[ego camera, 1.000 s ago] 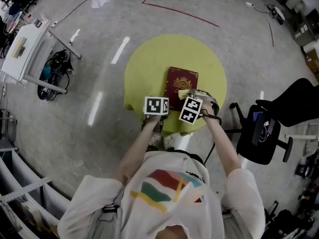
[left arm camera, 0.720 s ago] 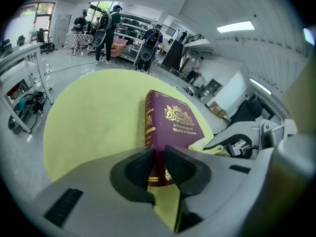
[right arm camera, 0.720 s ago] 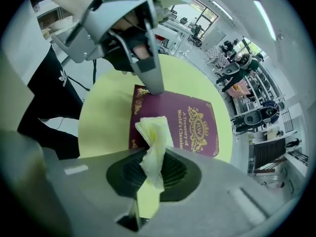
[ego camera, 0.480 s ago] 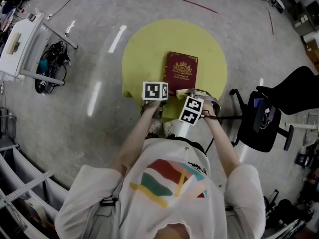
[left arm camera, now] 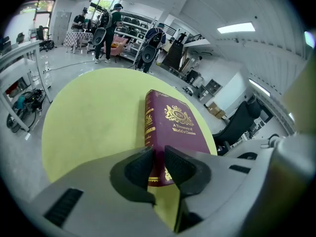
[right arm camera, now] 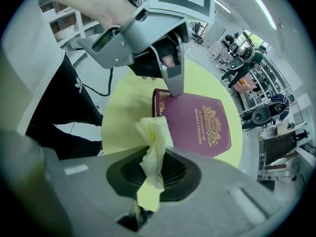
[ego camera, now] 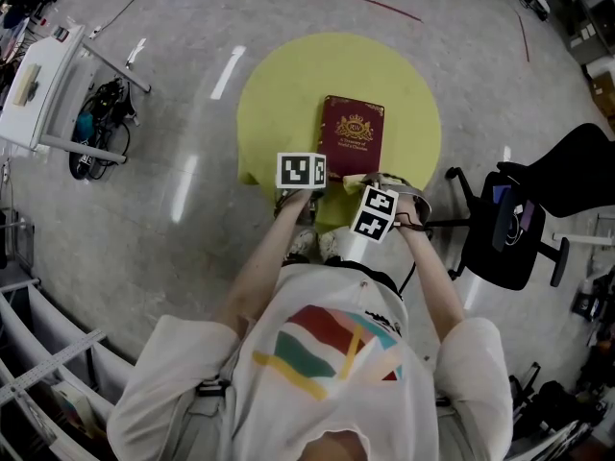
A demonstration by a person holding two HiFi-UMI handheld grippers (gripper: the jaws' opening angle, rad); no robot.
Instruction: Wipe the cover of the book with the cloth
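Grey, glossy floor with a red taped line point(ego camera: 346, 0) at the far side, and in the middle a round yellow table point(ego camera: 279, 104). On the table, toward its near right, a dark red book point(ego camera: 352, 142), lying flat with cover up and spine to the left. Gold crest on the cover and, beneath it in gold letters, "A Treasury of World's Classics"; more gold ornament and lettering down the spine, too small to read. Left gripper point(left arm camera: 159, 163) angled down at the book's near spine corner, jaws drawn close and clamped on that corner, spine edge between the pads. Right gripper point(right arm camera: 154, 171) just beside it at the book's near edge, pointing steeply down, jaws closed on a pale yellow cloth point(right arm camera: 155, 141), bunched and standing up out of the pads. Seen in the right gripper view in front of the book's near left corner; cannot tell whether cloth and cover touch. Black-and-white square markers on the cube atop each gripper. Right of the table, a black office chair point(ego camera: 524, 229); far left, a white stand point(ego camera: 48, 94) with cables at its foot. Far off in the left gripper view, shelving and a few people standing
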